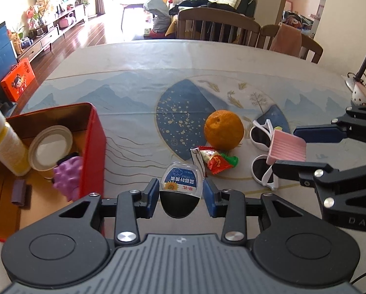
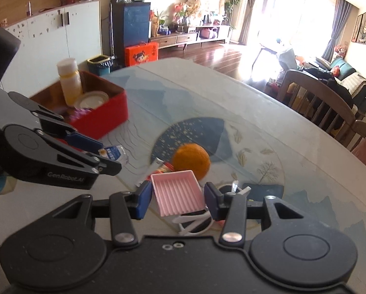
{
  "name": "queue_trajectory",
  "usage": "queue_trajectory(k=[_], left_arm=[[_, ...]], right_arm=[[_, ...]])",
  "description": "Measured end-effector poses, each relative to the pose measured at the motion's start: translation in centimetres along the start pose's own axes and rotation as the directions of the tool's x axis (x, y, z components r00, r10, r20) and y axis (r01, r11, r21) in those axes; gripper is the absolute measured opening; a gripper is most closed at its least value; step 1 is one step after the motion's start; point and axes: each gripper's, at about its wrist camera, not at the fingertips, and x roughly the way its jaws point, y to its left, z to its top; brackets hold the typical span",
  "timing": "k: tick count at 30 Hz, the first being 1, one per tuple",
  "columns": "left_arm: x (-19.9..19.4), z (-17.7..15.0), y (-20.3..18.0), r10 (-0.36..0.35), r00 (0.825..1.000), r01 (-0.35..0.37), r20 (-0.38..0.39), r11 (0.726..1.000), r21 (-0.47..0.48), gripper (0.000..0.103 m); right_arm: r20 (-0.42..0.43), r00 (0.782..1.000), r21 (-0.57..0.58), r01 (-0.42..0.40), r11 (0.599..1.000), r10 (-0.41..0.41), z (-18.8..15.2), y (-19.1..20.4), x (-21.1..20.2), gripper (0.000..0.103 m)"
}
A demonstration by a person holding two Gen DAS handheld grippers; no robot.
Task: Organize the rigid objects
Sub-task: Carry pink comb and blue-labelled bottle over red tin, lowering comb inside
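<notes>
My left gripper [image 1: 180, 192] is shut on a small clear bottle with a blue label and black base [image 1: 181, 188], held above the table. It shows too in the right wrist view, the left gripper [image 2: 104, 156] with the bottle [image 2: 114, 153]. My right gripper [image 2: 177, 199] is shut on a pink ribbed tray [image 2: 176, 194], lifted over white sunglasses [image 2: 195, 221]. From the left wrist view the right gripper [image 1: 287, 147] holds the pink tray [image 1: 288, 148] above the sunglasses [image 1: 262, 156]. A red box [image 1: 94, 142] at left holds a white bottle [image 1: 4, 142], a round lid [image 1: 50, 147] and a purple knobbly toy [image 1: 67, 176].
An orange [image 1: 224, 129] and a red-and-green snack packet [image 1: 214, 160] lie mid-table on the blue patterned cloth [image 1: 133, 93]. A lamp [image 1: 364, 68] stands at the right edge. Wooden chairs [image 1: 217, 27] line the far side.
</notes>
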Motion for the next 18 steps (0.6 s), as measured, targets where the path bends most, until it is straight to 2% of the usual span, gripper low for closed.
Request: queue_trajectory(k=[9, 13, 18], left_arm=[[-3.2, -0.2, 2.4, 0.009, 0.999, -0.008, 0.033, 1.000, -0.025, 0.038], [-4.2, -0.3, 4.5, -0.009, 1.000, 0.011, 0.026, 0.996, -0.087, 0.038], [-5.5, -0.5, 7.2, 0.002, 0.999, 0.003, 0.042, 0.993, -0.114, 0.038]], right_arm=[[0.035, 0.999, 0.004, -0.025, 1.000, 0.025, 1.5, 3.2, -1.6, 0.046], [0.044, 0.998, -0.001, -0.039, 0.999, 0.039, 2.4, 5.0, -1.7, 0.046], [0.053, 0.997, -0.004, -0.059, 0.998, 0.060, 3.7, 7.6, -1.5, 0.046]])
